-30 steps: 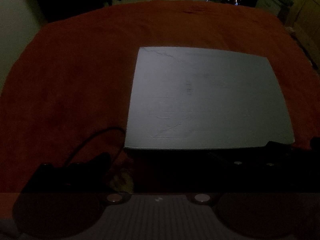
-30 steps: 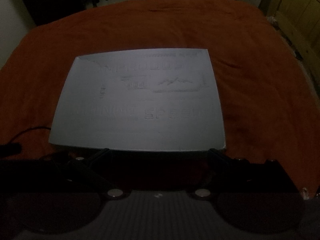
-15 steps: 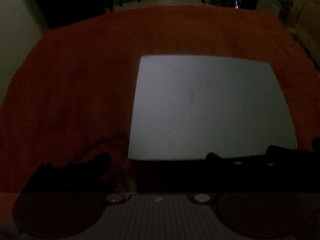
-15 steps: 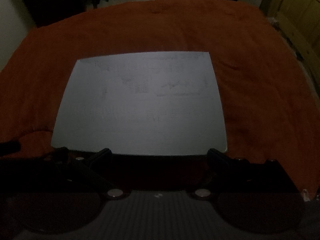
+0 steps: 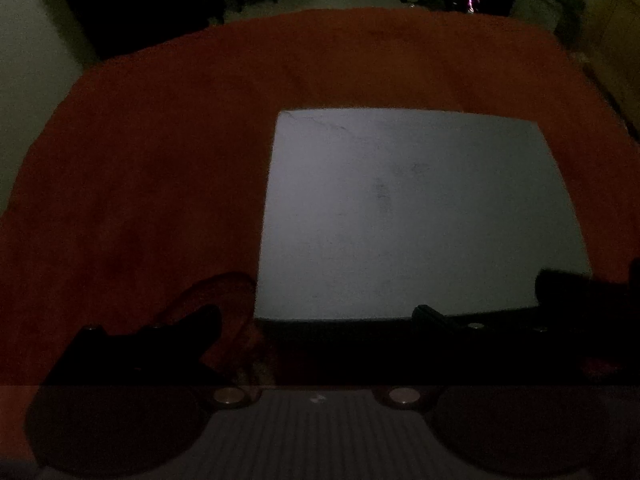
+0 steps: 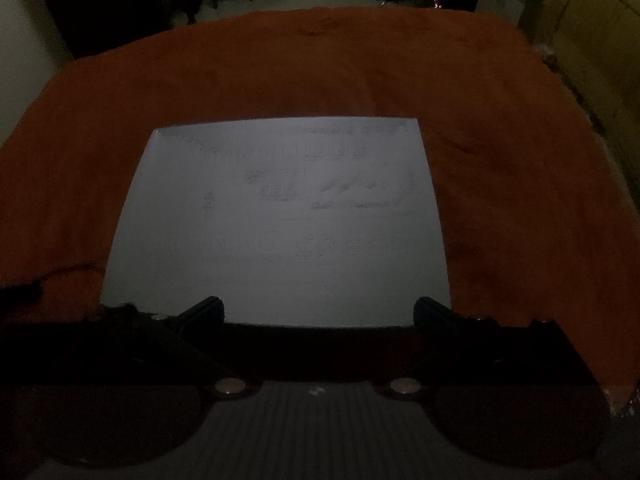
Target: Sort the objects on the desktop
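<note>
A pale grey rectangular pad point(image 5: 420, 212) with faint print lies flat on a red cloth point(image 5: 160, 160). In the right wrist view the pad point(image 6: 280, 220) fills the middle. My right gripper point(image 6: 318, 306) is open, its two dark fingertips overlapping the pad's near edge with nothing between them. My left gripper point(image 5: 316, 314) is also open; its right fingertip is at the pad's near edge and its left fingertip is over the cloth beside the pad's near left corner. The scene is very dark.
The red cloth point(image 6: 500, 160) covers the whole surface, with a raised fold point(image 5: 224, 292) by my left fingertip. Dark furniture and floor lie beyond the far edge. A wooden panel point(image 6: 592, 60) stands at the right. A dark gripper body point(image 5: 580, 292) shows at the right.
Both grippers have moved forward, so the pad sits lower in each view and the fingertips now reach its near edge. The black cable seen left of the pad is out of sight.
</note>
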Action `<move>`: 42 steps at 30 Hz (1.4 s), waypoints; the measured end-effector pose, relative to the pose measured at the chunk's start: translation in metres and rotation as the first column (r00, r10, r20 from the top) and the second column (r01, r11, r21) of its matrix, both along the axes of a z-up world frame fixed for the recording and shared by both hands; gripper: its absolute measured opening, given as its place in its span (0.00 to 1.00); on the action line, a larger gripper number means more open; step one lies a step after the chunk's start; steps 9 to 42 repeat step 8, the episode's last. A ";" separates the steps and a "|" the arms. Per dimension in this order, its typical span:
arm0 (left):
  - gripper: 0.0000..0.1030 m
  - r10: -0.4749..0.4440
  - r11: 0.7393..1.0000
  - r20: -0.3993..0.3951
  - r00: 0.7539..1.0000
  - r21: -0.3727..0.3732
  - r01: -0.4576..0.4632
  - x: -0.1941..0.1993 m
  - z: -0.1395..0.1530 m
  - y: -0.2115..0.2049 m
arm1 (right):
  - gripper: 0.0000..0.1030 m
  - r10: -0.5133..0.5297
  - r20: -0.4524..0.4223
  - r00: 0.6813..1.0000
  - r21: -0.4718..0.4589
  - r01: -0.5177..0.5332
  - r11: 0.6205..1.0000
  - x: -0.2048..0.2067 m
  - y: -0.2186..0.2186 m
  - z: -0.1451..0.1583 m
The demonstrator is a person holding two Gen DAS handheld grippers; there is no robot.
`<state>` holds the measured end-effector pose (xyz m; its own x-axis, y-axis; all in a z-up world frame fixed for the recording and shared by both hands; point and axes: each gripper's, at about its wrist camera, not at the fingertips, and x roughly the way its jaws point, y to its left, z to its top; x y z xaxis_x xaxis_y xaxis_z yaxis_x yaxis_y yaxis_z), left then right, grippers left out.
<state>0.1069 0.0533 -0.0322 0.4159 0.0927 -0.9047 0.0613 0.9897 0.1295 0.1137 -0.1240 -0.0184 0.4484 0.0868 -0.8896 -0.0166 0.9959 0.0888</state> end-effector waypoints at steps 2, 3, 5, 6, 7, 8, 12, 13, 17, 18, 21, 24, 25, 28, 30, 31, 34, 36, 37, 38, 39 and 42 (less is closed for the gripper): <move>1.00 -0.016 1.000 0.004 1.000 -0.001 0.016 -0.002 0.001 -0.001 | 1.00 -0.002 0.002 1.000 0.006 0.002 1.000 0.001 -0.001 0.000; 1.00 -0.018 1.000 0.005 1.000 -0.001 0.018 -0.002 0.001 -0.001 | 1.00 -0.003 0.001 1.000 0.007 0.003 1.000 0.001 -0.001 0.000; 1.00 -0.014 1.000 0.014 1.000 -0.007 0.014 -0.004 0.003 -0.001 | 1.00 -0.005 -0.011 1.000 0.005 0.005 1.000 0.000 -0.001 -0.001; 1.00 -0.010 1.000 0.020 1.000 -0.011 0.010 -0.006 0.003 0.000 | 1.00 0.000 -0.015 1.000 0.005 0.000 1.000 0.000 -0.001 -0.002; 1.00 -0.009 1.000 0.024 1.000 -0.014 0.009 -0.008 0.004 0.000 | 1.00 0.006 -0.016 1.000 0.003 -0.006 1.000 0.000 -0.001 -0.002; 1.00 -0.009 1.000 0.023 1.000 -0.012 0.009 -0.009 0.004 0.000 | 1.00 0.009 -0.014 1.000 0.000 -0.009 1.000 0.000 -0.001 -0.002; 1.00 -0.009 1.000 0.023 1.000 -0.012 0.009 -0.009 0.004 0.000 | 1.00 0.009 -0.014 1.000 0.000 -0.009 1.000 0.000 -0.001 -0.002; 1.00 -0.009 1.000 0.023 1.000 -0.012 0.009 -0.009 0.004 0.000 | 1.00 0.009 -0.014 1.000 0.000 -0.009 1.000 0.000 -0.001 -0.002; 1.00 -0.009 1.000 0.023 1.000 -0.012 0.009 -0.009 0.004 0.000 | 1.00 0.009 -0.014 1.000 0.000 -0.009 1.000 0.000 -0.001 -0.002; 1.00 -0.009 1.000 0.023 1.000 -0.012 0.009 -0.009 0.004 0.000 | 1.00 0.009 -0.014 1.000 0.000 -0.009 1.000 0.000 -0.001 -0.002; 1.00 -0.009 1.000 0.023 1.000 -0.012 0.009 -0.009 0.004 0.000 | 1.00 0.009 -0.014 1.000 0.000 -0.009 1.000 0.000 -0.001 -0.002; 1.00 -0.009 1.000 0.023 1.000 -0.012 0.009 -0.009 0.004 0.000 | 1.00 0.009 -0.014 1.000 0.000 -0.009 1.000 0.000 -0.001 -0.002; 1.00 -0.009 1.000 0.023 1.000 -0.012 0.009 -0.009 0.004 0.000 | 1.00 0.009 -0.014 1.000 0.000 -0.009 1.000 0.000 -0.001 -0.002; 1.00 -0.009 1.000 0.023 1.000 -0.012 0.009 -0.009 0.004 0.000 | 1.00 0.009 -0.014 1.000 0.000 -0.009 1.000 0.000 -0.001 -0.002; 1.00 -0.009 1.000 0.023 1.000 -0.012 0.009 -0.009 0.004 0.000 | 1.00 0.009 -0.014 1.000 0.000 -0.009 1.000 0.000 -0.001 -0.002; 1.00 -0.009 1.000 0.023 1.000 -0.012 0.009 -0.009 0.004 0.000 | 1.00 0.009 -0.014 1.000 0.000 -0.009 1.000 0.000 -0.001 -0.002; 1.00 -0.009 1.000 0.023 1.000 -0.012 0.009 -0.009 0.004 0.000 | 1.00 0.009 -0.014 1.000 0.000 -0.009 1.000 0.000 -0.001 -0.002; 1.00 -0.009 1.000 0.023 1.000 -0.012 0.009 -0.009 0.004 0.000 | 1.00 0.009 -0.014 1.000 0.000 -0.009 1.000 0.000 -0.001 -0.002; 1.00 -0.009 1.000 0.023 1.000 -0.012 0.009 -0.009 0.004 0.000 | 1.00 0.009 -0.014 1.000 0.000 -0.009 1.000 0.000 -0.001 -0.002; 1.00 -0.009 1.000 0.023 1.000 -0.012 0.009 -0.009 0.004 0.000 | 1.00 0.009 -0.014 1.000 0.000 -0.009 1.000 0.000 -0.001 -0.002; 1.00 -0.009 1.000 0.023 1.000 -0.012 0.009 -0.009 0.004 0.000 | 1.00 0.009 -0.014 1.000 0.000 -0.009 1.000 0.000 -0.001 -0.002; 1.00 -0.009 1.000 0.023 1.000 -0.012 0.009 -0.009 0.004 0.000 | 1.00 0.009 -0.014 1.000 0.000 -0.009 1.000 0.000 -0.001 -0.002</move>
